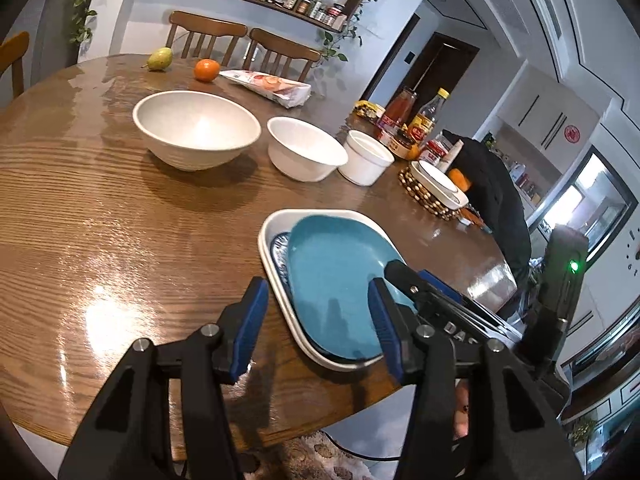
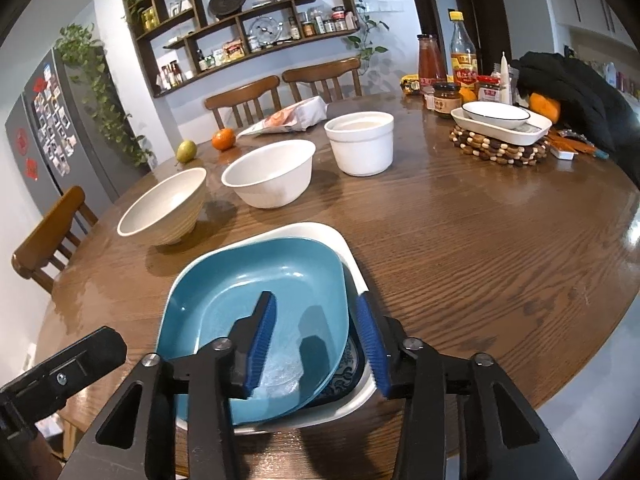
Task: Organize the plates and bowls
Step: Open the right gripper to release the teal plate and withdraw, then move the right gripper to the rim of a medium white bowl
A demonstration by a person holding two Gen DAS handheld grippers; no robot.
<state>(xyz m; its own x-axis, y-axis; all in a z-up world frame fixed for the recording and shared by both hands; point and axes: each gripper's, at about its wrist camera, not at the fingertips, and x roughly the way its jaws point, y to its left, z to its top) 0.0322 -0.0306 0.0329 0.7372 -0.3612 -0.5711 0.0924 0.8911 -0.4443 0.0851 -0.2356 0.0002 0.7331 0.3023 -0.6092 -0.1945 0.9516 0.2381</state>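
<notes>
Teal plate (image 2: 256,292) lies tilted inside white square dish (image 2: 320,232) at the near edge of the wooden table (image 2: 480,240), over a blue-patterned plate (image 2: 348,376). Right gripper (image 2: 320,344) jaws spread astride the teal rim, pads clear. Left gripper (image 1: 316,320) likewise parted over the dish edge, gripping nothing. Three white bowls (image 2: 268,174) stand beyond

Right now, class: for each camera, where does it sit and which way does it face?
Left wrist: sits on the left tool, faces down across the table's near edge at the teal plate; the right tool shows too.
Right wrist: sits on the right tool, over the teal plate, facing the shelves; its fingers straddle the plate's rim.
Shared: plate stack, three white bowls, round table.
</notes>
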